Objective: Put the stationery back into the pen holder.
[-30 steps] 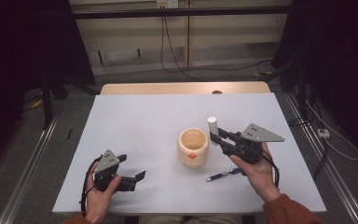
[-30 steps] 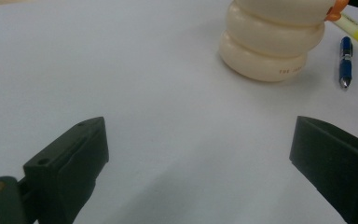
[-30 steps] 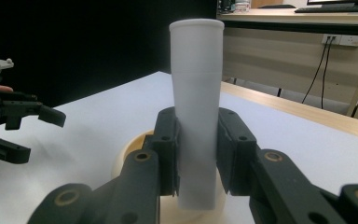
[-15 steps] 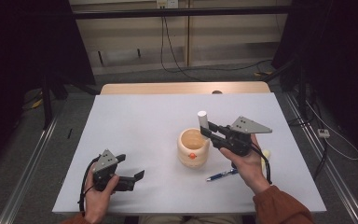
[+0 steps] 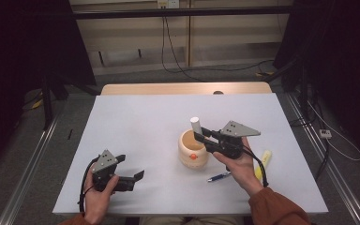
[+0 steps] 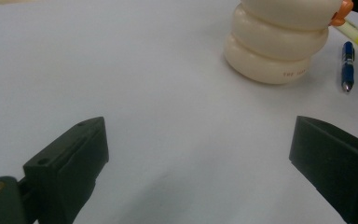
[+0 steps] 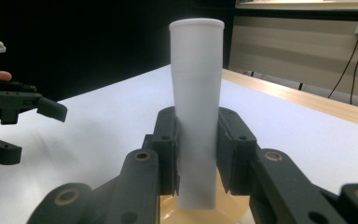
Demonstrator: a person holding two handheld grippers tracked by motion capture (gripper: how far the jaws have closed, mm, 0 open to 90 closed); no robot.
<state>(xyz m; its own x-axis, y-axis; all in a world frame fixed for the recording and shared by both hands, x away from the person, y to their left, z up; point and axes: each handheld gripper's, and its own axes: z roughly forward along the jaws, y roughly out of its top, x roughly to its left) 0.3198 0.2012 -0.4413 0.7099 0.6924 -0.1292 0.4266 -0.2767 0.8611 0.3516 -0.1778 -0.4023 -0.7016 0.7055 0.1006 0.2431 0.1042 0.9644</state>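
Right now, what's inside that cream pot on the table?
The lower end of a white tube, clamped upright in the right tool, hangs just over the cream pot. The pot's inner wall shows orange-tan; its bottom is hidden by the tube and tool.

The left gripper (image 5: 130,179) rests low at the near left in the person's left hand (image 5: 97,197), jaws spread wide apart with nothing between them; the right gripper (image 5: 200,136), carried level in the right hand (image 5: 238,169), has its jaws clamped on something upright.
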